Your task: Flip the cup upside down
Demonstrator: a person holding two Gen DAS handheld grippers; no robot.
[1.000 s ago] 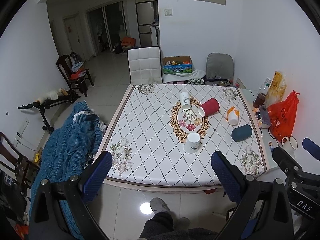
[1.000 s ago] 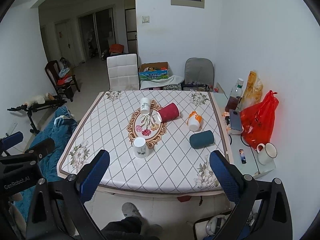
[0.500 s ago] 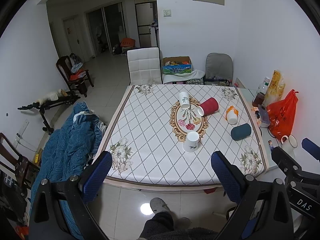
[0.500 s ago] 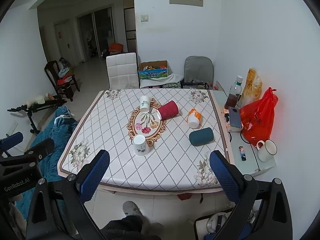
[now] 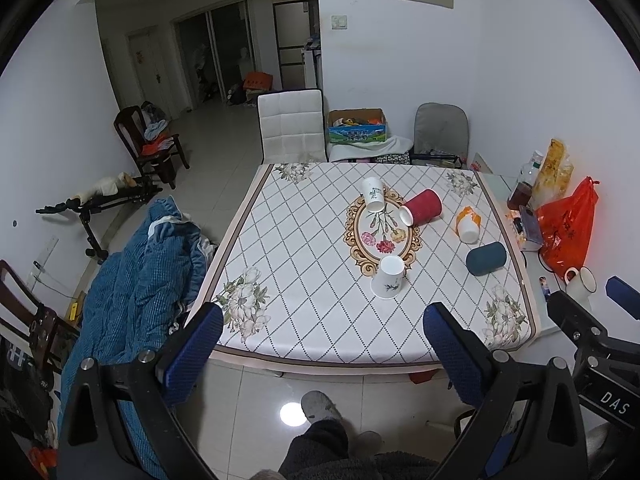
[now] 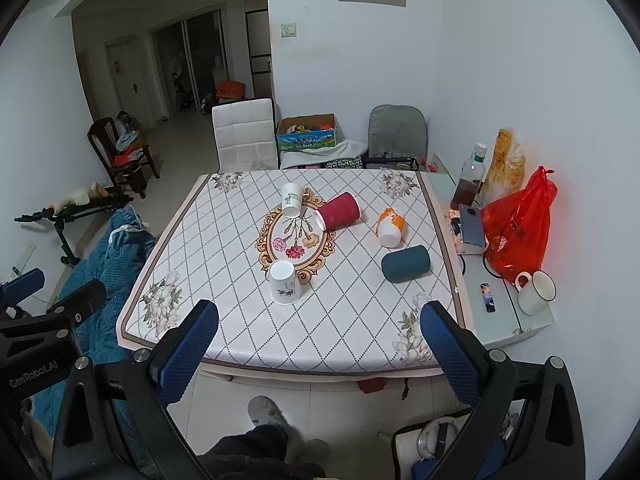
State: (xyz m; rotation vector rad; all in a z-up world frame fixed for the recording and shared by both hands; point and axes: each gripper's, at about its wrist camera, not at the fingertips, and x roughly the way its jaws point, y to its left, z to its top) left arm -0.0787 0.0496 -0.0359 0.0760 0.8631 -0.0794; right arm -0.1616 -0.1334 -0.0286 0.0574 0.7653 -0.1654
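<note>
Several cups sit on the patterned table (image 5: 304, 288) (image 6: 224, 280). A white cup with a plant print (image 5: 388, 278) (image 6: 283, 282) stands upside down near the front. A white paper cup (image 5: 373, 194) (image 6: 291, 200) stands upside down at the back. A red cup (image 5: 422, 207) (image 6: 338, 211), an orange-white cup (image 5: 468, 224) (image 6: 391, 227) and a dark teal cup (image 5: 486, 258) (image 6: 406, 263) lie on their sides. My left gripper (image 5: 322, 340) and right gripper (image 6: 320, 338) are open, empty, held before the table's front edge.
A side shelf (image 6: 500, 312) at the right holds a red bag (image 6: 516, 232), a white mug (image 6: 534, 292), a bottle (image 6: 468, 182) and a phone. A white chair (image 5: 291, 126) stands behind the table. A blue blanket (image 5: 132, 280) lies at the left.
Both grippers have drawn back slightly from the table; the cups look a little farther off. Nothing on the table has moved.
</note>
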